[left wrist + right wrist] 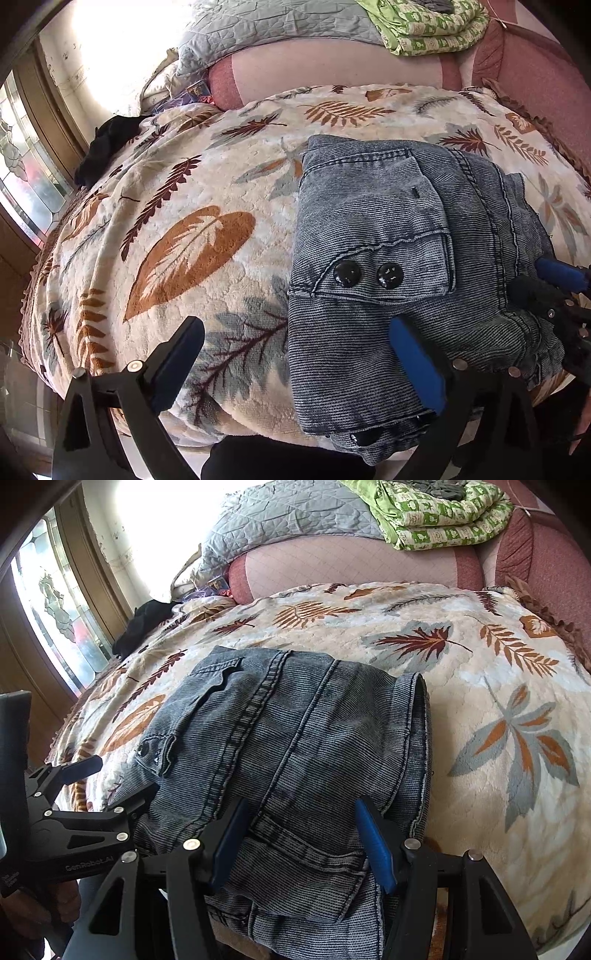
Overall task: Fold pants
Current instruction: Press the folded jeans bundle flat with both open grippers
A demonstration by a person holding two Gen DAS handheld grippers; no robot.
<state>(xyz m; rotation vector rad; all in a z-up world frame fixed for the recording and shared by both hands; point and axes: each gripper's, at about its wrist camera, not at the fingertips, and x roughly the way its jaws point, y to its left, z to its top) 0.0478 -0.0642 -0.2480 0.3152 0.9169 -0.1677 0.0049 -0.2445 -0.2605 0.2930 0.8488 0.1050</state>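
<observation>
The grey-blue washed denim pants [399, 266] lay folded into a compact bundle on the cream plush blanket printed with brown, rust and grey leaves [192, 206], near the blanket's front edge. In the left wrist view the bundle filled the area from the centre out toward 4 o'clock, with a flap pocket on top carrying two round black buttons [369, 275] close to the centre.

The left gripper [295, 365] had its jaws spread wide. Its black left finger sat over bare blanket at 7 o'clock, and its blue-padded right finger [417, 365] lay on the denim at 5 o'clock. Nothing was clamped between them.

The right gripper [303, 845] was also parted, though less widely. Both of its blue pads [376, 849] stood either side of a seamed strip of denim at 6 o'clock in the right wrist view. The cloth lay between the pads, but I could not tell whether they touched it. In that same view the left gripper [110, 782] appeared at 8 o'clock, against the bundle's left edge.

At 12 o'clock, beyond the blanket, a pink and red quilted cushion [351, 566] ran across, with a pale grey quilted cover [288, 513] and a green and white patterned folded quilt [439, 513] piled above it. A crumpled black cloth [144, 627] lay on the blanket's far left edge at 10 o'clock, beside a window with patterned glass [55, 605].
</observation>
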